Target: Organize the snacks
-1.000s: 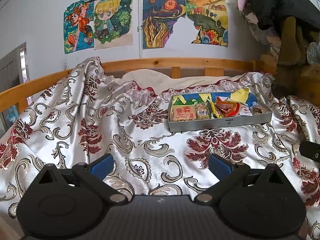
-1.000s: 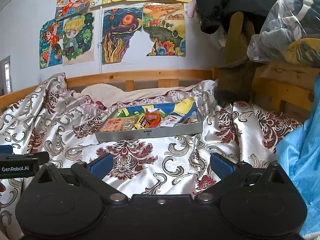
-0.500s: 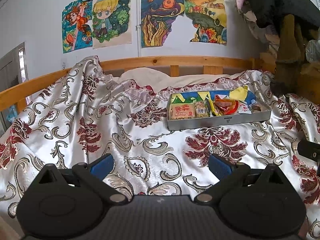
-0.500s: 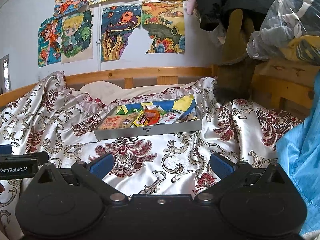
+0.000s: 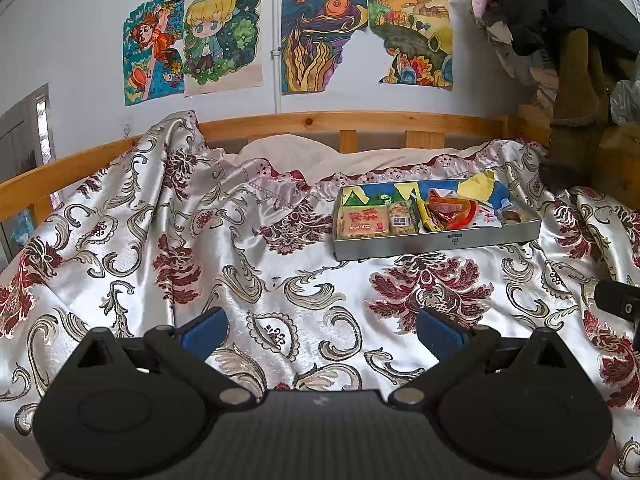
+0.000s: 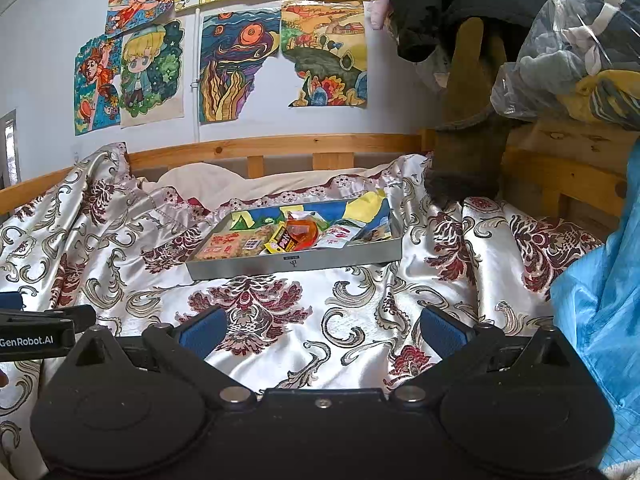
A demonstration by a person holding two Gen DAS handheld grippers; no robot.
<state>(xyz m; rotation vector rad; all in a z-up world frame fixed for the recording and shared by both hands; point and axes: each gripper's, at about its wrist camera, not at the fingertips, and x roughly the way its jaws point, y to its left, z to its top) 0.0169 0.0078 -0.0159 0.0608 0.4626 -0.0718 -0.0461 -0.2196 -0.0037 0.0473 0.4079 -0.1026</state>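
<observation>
A shallow grey metal tray (image 5: 436,243) (image 6: 296,262) lies on the bed, lined with a blue and yellow picture. Inside it I see a pink-labelled cracker pack (image 5: 363,222) (image 6: 218,246), a small nut bar (image 5: 401,220), a yellow packet (image 6: 282,242), a red-orange wrapper (image 5: 452,209) (image 6: 302,231) and a white sachet (image 6: 338,237). My left gripper (image 5: 322,330) is open, low over the bedspread, well short of the tray and to its left. My right gripper (image 6: 322,330) is also open, near the front, with the tray straight ahead. Nothing sits between either pair of fingers.
A shiny silver bedspread (image 5: 180,248) with red and gold flowers covers the bed in folds. A wooden rail (image 5: 340,120) runs behind it below drawings on the wall. Hanging clothes and a bagged bundle (image 6: 580,40) crowd the right. Blue fabric (image 6: 600,340) fills the right edge.
Both views shift slightly: the tray sits a little lower and the wall drawings show more, as both grippers tilt up a touch. The fingers stay open.
</observation>
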